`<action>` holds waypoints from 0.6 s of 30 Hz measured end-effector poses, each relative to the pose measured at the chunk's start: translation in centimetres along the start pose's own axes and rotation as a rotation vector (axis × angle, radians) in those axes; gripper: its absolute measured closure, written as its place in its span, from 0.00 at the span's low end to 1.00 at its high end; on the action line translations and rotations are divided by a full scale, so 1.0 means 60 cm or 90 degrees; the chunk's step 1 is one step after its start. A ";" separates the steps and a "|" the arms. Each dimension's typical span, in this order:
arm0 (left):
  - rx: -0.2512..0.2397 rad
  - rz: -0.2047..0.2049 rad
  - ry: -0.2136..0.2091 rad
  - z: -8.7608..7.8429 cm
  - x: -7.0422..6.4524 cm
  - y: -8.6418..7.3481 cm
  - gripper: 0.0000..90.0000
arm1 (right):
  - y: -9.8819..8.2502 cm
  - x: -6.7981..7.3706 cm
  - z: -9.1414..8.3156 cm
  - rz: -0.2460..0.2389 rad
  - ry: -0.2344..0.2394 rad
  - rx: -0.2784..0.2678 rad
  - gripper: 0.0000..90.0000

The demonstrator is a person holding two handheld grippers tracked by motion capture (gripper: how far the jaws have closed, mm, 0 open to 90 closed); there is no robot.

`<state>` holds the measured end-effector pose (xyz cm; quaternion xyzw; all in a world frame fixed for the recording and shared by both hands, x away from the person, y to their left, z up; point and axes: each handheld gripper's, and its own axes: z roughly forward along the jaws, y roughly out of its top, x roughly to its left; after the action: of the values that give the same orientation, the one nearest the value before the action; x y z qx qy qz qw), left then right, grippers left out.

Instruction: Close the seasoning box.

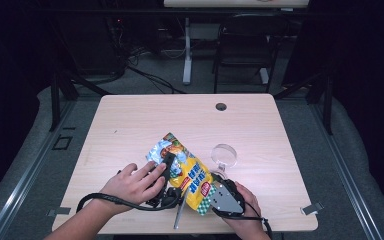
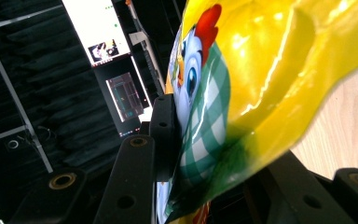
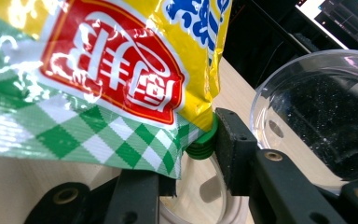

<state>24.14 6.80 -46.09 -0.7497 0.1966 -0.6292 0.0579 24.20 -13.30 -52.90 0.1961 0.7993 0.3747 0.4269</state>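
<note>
Seen from the high view, a yellow snack bag [image 1: 187,172] lies between our two tools near the front edge of the table [image 1: 130,120], with the left gripper [image 1: 167,172] at its left flank and the right gripper [image 1: 219,187] at its lower right corner. In the left gripper view the jaws stand on either side of the bag [image 2: 242,93], one black pad pressed flat against the printed face and the other under the foil, so we read this tool as clamped on the bag. In the right gripper view the jaws are closed over the bag's [image 3: 98,79] green-checked corner, where a green cap [image 3: 203,142] sits against the right pad; this tool too grips the bag. A clear glass bowl [image 1: 224,155] stands just beside the bag on its right, near the right gripper, and a slim grey rod [image 1: 179,212] lies near the front edge below the bag. The far half of the table is bare up to a small round port [image 1: 221,106], leaving open room ahead and to both sides, whereas the front edge is close behind the hands. The bag's long axis runs diagonally, its silvery top end pointing to the far left and its checked bottom end to the near right
</note>
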 end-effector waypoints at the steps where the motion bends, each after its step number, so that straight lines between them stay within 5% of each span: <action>1: 0.000 0.001 -0.001 0.000 0.001 0.000 0.80 | 0.000 -0.001 0.000 0.007 0.004 -0.002 0.79; 18: -0.002 -0.004 -0.013 0.000 0.003 0.001 0.80 | -0.002 -0.005 0.002 0.045 0.021 -0.004 0.79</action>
<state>24.14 6.69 -45.95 -0.7570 0.1946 -0.6212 0.0567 24.48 -13.50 -52.88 0.2162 0.7978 0.3953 0.4007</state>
